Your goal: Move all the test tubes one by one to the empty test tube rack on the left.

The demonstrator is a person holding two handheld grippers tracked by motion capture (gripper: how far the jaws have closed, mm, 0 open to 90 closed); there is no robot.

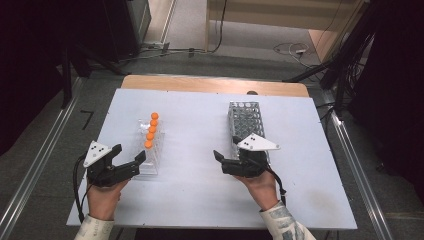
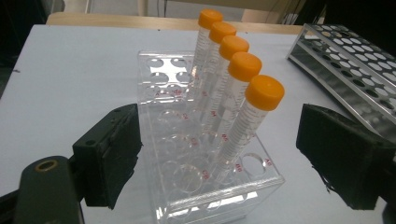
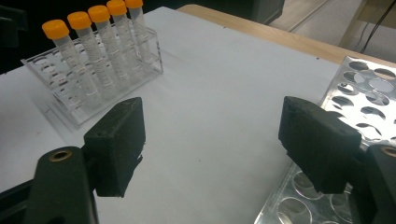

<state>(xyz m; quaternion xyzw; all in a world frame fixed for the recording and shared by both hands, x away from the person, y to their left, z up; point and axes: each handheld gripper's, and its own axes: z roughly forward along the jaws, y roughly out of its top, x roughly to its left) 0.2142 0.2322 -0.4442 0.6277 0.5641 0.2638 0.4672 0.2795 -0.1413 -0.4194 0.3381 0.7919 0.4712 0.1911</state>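
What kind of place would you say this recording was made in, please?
Probably a lab-style recording bench: orange-capped tubes in a clear rack, a metal rack, a white table, and cables on the floor.

The five tubes (image 2: 224, 112) nearest the left gripper (image 1: 131, 161) are clear, each capped in bright orange, with fine pale graduation marks down their sides. They stand in a colourless, see-through rack (image 2: 205, 186) whose holes carry small red labels. Both the left gripper and the right gripper (image 1: 226, 150) are matt black, each topped by a light grey plate dotted with black spots. Beside the right gripper lies a silvery metal rack (image 3: 345, 116) patterned with rows of round holes. The counter (image 1: 200, 120) is pale bluish white, with a light wood edge at its far side. The person's sleeves (image 1: 285, 222) are whitish with a grey mottled print.
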